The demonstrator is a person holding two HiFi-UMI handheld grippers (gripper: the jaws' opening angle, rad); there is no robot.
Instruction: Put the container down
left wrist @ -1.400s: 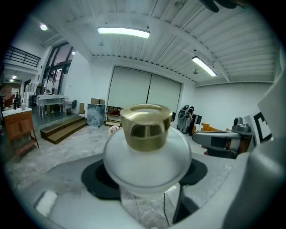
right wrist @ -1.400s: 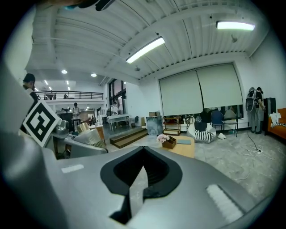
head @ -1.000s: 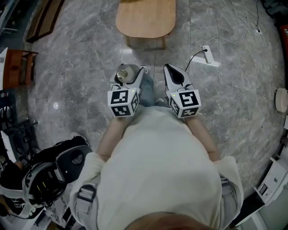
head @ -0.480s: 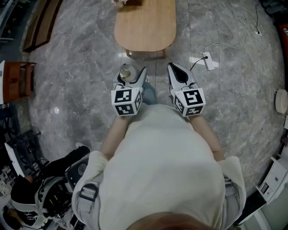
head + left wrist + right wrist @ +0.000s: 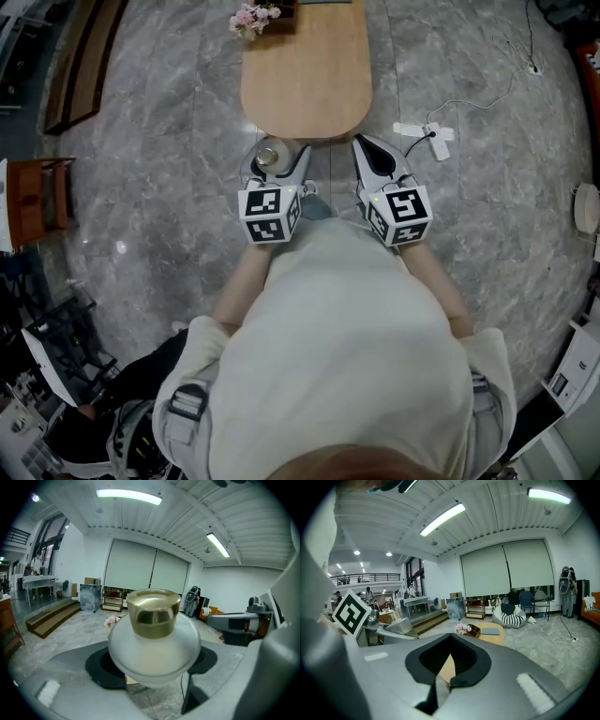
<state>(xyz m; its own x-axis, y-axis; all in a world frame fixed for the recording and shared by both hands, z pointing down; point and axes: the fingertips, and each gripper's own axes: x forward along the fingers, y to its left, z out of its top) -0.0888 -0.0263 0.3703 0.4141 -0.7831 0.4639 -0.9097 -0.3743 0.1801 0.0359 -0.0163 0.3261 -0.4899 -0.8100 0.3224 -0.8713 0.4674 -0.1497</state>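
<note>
The container (image 5: 154, 641) is a round frosted-white jar with a gold lid (image 5: 153, 613). It sits upright between the jaws of my left gripper (image 5: 152, 670), which is shut on it. From the head view the container (image 5: 269, 155) hangs over the floor just short of the near rounded end of a light wooden table (image 5: 309, 75). My right gripper (image 5: 368, 150) is held level beside it, shut with nothing in it. In the right gripper view its jaws (image 5: 443, 677) meet, with the table (image 5: 493, 635) ahead.
A bunch of pink flowers (image 5: 251, 17) and a box stand at the table's far end. A white power strip (image 5: 424, 131) with its cable lies on the marble floor to the right. Wooden steps (image 5: 84, 37) and a brown cabinet (image 5: 28, 202) are at the left.
The person has walked forward, so the table's near end has come right up to both grippers. The container stays held in the left gripper; the right stays shut.
</note>
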